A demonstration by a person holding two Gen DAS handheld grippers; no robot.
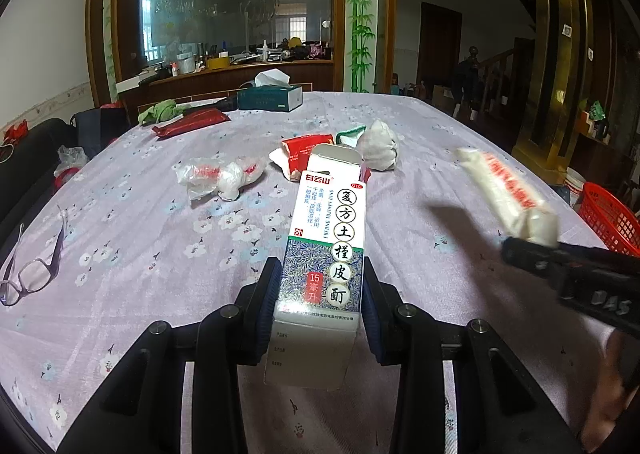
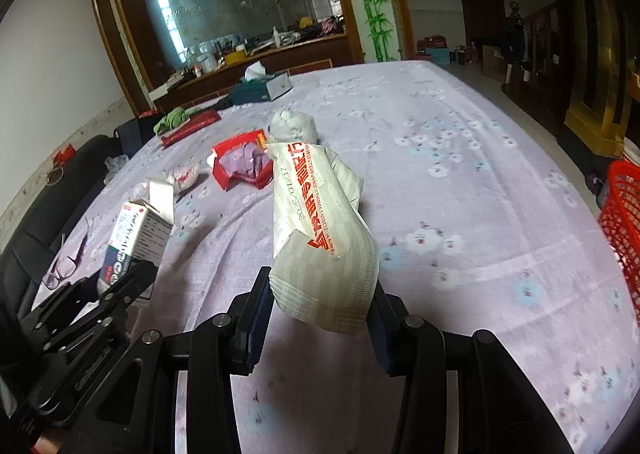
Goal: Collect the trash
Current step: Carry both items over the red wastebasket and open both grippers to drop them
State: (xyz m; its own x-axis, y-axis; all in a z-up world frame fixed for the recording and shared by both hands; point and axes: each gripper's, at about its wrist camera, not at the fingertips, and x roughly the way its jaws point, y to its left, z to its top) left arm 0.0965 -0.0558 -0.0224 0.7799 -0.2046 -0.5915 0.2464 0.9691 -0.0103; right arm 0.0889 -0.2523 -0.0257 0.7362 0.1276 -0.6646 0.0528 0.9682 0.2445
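A tall white and green cardboard medicine box (image 1: 326,250) with its top flap open is being squeezed between the two dark pads of the left gripper (image 1: 320,286), and it is being held up above the table. A crumpled white paper wrapper with red writing (image 2: 320,230) is being pinched by the right gripper (image 2: 320,294) and is being held in the air too. In the left wrist view the same wrapper (image 1: 508,194) is being seen out to the right, sticking up from the black fingers.

More trash is being left on the purple flowered tablecloth (image 1: 420,158): a clear crinkled plastic bag with red marks (image 1: 220,176), a torn red and white packet (image 1: 300,150) and a white balled-up wad (image 1: 378,146), all near each other past the box. A red plastic basket (image 1: 608,220) is being shown at the right edge of the table. Purple glasses (image 1: 36,266) are being left at the left side. Far back, a green tissue box (image 1: 270,96), a long red pack (image 1: 192,122) and a green cloth (image 1: 160,112) are being kept.
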